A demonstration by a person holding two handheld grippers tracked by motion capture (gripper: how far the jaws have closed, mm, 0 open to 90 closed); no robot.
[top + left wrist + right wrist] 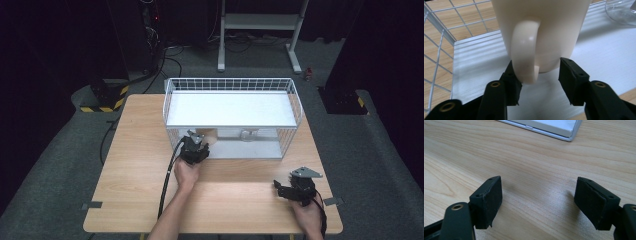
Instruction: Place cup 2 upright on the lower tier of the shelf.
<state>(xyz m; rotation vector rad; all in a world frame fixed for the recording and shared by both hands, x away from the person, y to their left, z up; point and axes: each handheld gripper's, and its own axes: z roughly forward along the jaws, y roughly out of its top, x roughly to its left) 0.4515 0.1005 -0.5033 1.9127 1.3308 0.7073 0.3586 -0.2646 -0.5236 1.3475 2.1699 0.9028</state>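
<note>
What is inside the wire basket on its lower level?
In the basket, a cream mug stands on the white floor, gripped by the left gripper. A clear glass item sits beside it. The upper shelf hides the rest.

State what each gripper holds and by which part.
The left gripper is shut on the cream ceramic mug, its jaws clamping the lower body on either side of the handle. The right gripper holds nothing, jaws open over the wooden table.
</note>
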